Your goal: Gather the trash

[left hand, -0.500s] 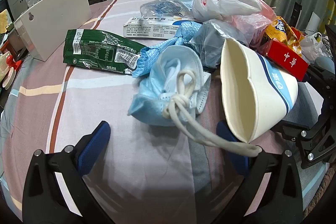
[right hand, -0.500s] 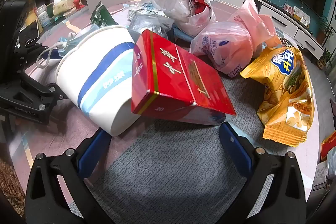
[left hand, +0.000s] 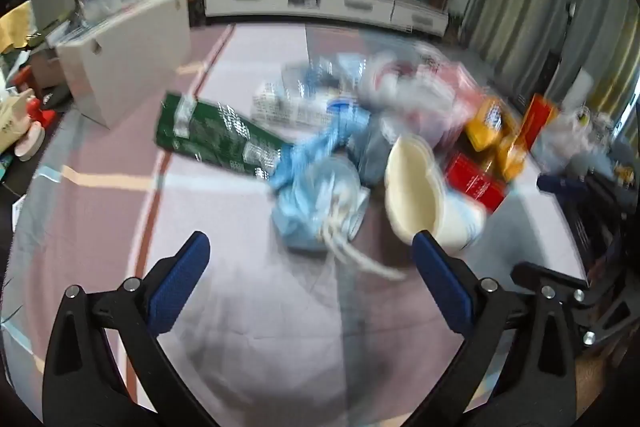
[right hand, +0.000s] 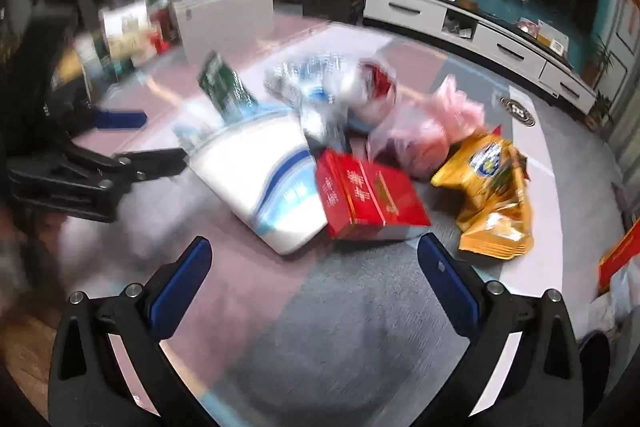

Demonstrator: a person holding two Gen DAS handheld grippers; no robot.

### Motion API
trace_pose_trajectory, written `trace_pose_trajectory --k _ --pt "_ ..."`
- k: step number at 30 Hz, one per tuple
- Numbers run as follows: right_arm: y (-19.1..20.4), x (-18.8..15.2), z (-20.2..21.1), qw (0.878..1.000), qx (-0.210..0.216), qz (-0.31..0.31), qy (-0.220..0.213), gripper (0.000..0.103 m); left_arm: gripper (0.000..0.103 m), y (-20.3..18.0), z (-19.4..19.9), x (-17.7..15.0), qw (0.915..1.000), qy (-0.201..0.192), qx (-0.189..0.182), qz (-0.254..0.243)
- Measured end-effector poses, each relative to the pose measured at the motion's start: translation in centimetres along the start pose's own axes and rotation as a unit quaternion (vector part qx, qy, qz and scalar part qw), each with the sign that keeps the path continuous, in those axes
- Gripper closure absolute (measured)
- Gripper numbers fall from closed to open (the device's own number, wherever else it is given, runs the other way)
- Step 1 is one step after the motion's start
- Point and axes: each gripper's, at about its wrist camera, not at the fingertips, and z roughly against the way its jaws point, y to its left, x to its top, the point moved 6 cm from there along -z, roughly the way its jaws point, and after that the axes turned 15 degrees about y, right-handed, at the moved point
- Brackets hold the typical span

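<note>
Both tongs (left hand: 308, 253) farther back — trash (left hand: 320, 203) smaller

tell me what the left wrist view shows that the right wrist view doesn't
Only the left wrist view shows the blue mask with its white cord, and the cup's open mouth. Only the right wrist view shows the whole yellow snack bag and the pink bag clearly. Both share the cup, red box, green packet and white board. Each view catches the other open tool at its edge.
</note>
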Motion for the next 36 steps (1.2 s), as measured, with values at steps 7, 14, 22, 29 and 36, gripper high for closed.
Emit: trace_pose_trajectory --k 7,14,22,29,36 --pt "1.4 3.9 6.6 0.997 -0.031 -0.03 -0.062 0.003 0.003 0.3 4.7 2.0 0.9966 -0.061 0.021 0.052" --pt "1.6 6.4 9.7 0.988 0.009 -0.072 -0.134 0.003 0.003 0.7 6.1 1.2 0.9919 -0.069 0.0 0.107" --pt "-3.0 3.9 7.1 0.974 -0.013 -0.2 -0.102 0.003 0.003 0.8 5.4 0.1 0.9928 -0.037 -0.014 0.113" --pt "-4.2 2.8 6.1 0.969 -0.038 -0.227 -0.088 0.003 0.003 -0.3 5.4 -0.2 0.9944 -0.033 0.0 0.1" --pt "-4.7 2.4 5.9 0.967 -0.029 -0.24 -0.083 0.003 0.003 -1.1 4.8 -0.5 0.996 -0.018 -0.002 0.087"
